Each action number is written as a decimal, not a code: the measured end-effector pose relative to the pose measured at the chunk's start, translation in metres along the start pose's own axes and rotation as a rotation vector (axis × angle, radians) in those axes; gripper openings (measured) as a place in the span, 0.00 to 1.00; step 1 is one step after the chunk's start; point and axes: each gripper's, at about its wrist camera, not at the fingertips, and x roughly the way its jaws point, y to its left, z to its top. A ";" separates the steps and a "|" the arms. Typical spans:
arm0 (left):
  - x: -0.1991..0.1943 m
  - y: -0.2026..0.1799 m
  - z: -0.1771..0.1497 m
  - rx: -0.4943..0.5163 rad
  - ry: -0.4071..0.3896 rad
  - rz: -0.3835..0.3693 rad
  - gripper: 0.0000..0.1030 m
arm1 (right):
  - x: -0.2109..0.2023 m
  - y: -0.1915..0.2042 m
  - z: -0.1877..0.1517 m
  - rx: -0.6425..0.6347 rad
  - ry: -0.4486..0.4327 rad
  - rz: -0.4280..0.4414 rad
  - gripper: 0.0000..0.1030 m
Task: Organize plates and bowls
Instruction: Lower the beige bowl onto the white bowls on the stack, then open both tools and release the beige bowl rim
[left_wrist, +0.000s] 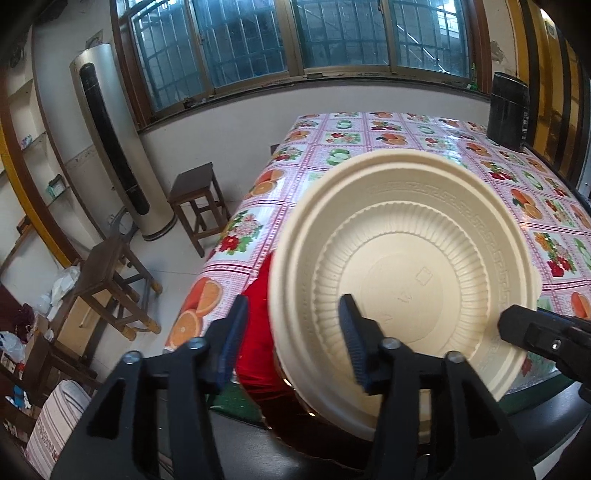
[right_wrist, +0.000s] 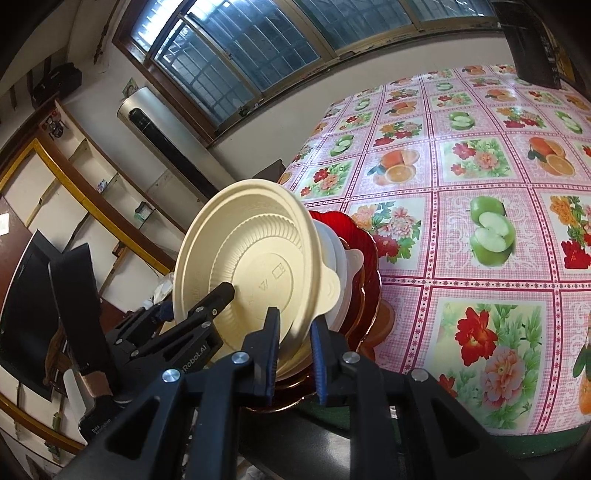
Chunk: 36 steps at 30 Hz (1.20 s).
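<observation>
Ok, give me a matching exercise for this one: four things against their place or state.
1 cream plate
2 red plate
3 left tool
4 black container

A far end of the table
B jaws apart
C stacked behind the cream plate
D rim pinched by the right tool

Pairs: 1-D, 2-C, 3-B, 4-A

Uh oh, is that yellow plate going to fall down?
It might. The cream plate stands tilted on edge, and only the right gripper pinches its rim; the left gripper is open around it, so it could swing or slip. Behind it, the white dishes and red plate lean in a stack near the table edge, so a bump may tip them over.
</observation>
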 end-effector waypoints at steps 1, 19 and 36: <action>-0.001 0.002 -0.001 -0.002 -0.005 0.012 0.63 | -0.001 0.000 -0.001 -0.007 -0.002 -0.008 0.20; -0.061 0.026 -0.004 -0.092 -0.273 0.137 1.00 | -0.040 -0.024 -0.007 -0.001 -0.124 -0.027 0.38; -0.094 -0.006 -0.014 -0.049 -0.280 0.189 1.00 | -0.065 -0.007 -0.036 -0.125 -0.177 0.026 0.49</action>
